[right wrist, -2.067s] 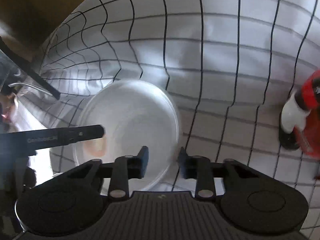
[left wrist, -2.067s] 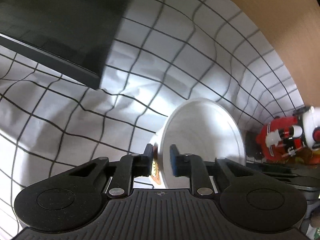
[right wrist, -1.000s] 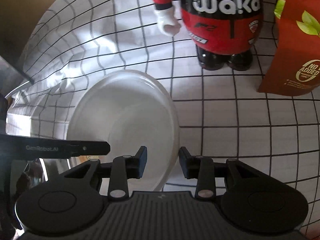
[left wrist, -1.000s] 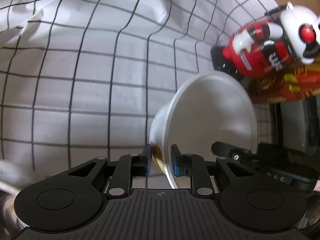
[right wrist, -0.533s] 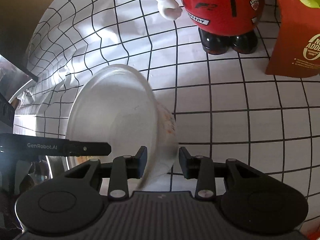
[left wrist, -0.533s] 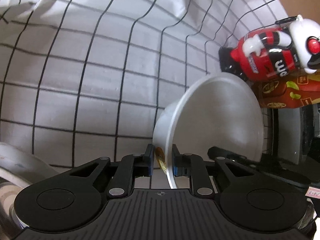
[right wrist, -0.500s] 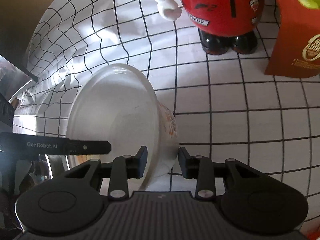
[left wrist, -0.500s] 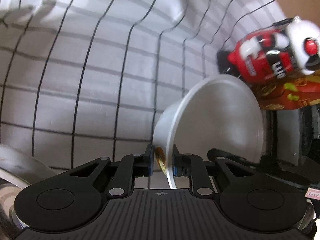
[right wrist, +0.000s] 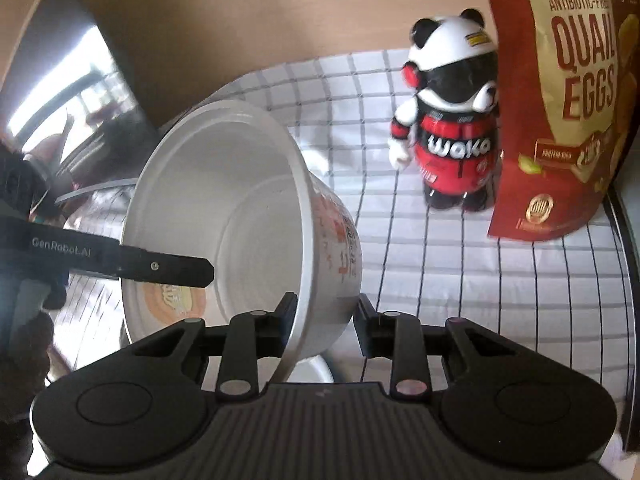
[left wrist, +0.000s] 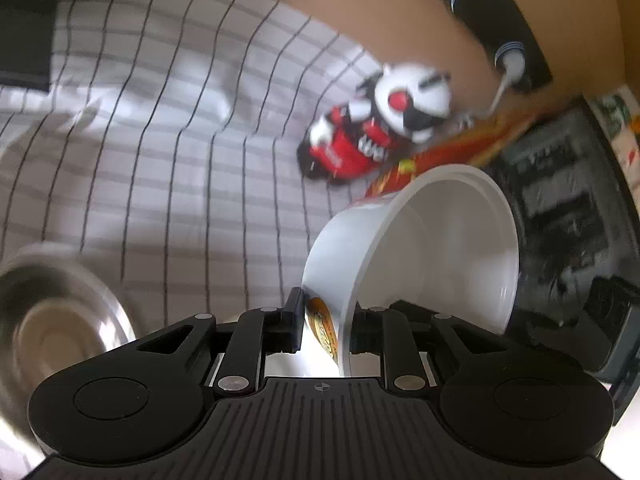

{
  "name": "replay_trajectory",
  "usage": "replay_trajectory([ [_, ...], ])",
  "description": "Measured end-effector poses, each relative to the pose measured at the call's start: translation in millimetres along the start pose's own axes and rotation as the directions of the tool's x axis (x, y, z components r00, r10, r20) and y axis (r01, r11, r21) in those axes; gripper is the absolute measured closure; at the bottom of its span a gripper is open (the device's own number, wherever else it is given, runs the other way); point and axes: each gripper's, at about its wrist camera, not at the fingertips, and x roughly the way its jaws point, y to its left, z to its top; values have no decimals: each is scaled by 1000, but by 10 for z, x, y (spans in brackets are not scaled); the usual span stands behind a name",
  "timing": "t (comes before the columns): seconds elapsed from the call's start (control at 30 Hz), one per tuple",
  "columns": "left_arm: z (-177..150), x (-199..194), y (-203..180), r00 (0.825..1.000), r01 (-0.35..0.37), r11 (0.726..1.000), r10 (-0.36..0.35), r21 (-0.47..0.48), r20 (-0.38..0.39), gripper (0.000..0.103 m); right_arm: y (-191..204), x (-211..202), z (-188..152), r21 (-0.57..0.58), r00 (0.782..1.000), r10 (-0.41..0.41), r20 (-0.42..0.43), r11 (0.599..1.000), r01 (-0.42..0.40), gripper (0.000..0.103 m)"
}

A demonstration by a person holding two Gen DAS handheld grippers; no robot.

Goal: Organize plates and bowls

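Note:
A white paper bowl (left wrist: 440, 248) (right wrist: 224, 208) with orange print on its outer wall hangs tilted above the checked cloth (left wrist: 180, 160), held from two sides. My left gripper (left wrist: 325, 326) has the near rim between its pads; its jaws are opening slightly while the pads still touch the wall. My right gripper (right wrist: 325, 320) is shut on the opposite rim, one finger inside the bowl and one outside. In the right wrist view a finger of the left gripper (right wrist: 160, 266) reaches in over the far rim.
A panda figure in red (left wrist: 380, 128) (right wrist: 452, 120) stands on the cloth beside a red bag of quail eggs (right wrist: 560, 100). A metal bowl (left wrist: 52, 320) sits low at the left. A dark rack (left wrist: 560, 200) is at the right. Another white rim (right wrist: 312, 368) shows under the held bowl.
Both grippers have risen with the bowl, which has come up off the cloth and tipped more on its side. The figure and bag now look farther away.

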Motion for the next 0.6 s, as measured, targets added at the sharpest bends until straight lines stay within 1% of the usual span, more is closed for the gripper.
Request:
replay_trajectory([
  [0.07, -176, -37, 48, 999, -16, 1000, 16, -13, -41, 81, 63, 21, -157, -13, 999, -1, -34, 1000, 1, 73],
  [0.17, -425, 24, 165, 994, -36, 998, 30, -56, -102, 81, 120, 96, -343, -19, 996, 0, -89, 1000, -2, 73],
  [0.27, -550, 129, 274, 992, -59, 996, 50, -72, -117, 81, 168, 232, -472, -26, 991, -19, -132, 1000, 16, 73],
  [0.37, -596, 135, 314, 992, -88, 994, 81, -69, -99, 80, 201, 314, -541, -59, 988, -71, -136, 996, 64, 73],
  [0.47, -616, 33, 315, 993, -99, 993, 94, -62, -70, 75, 190, 304, -548, -62, 988, -72, -135, 996, 64, 71],
  [0.6, -602, -58, 358, 993, -113, 989, 110, -92, -38, 75, 161, 265, -506, -53, 989, -87, -116, 995, 81, 69],
])
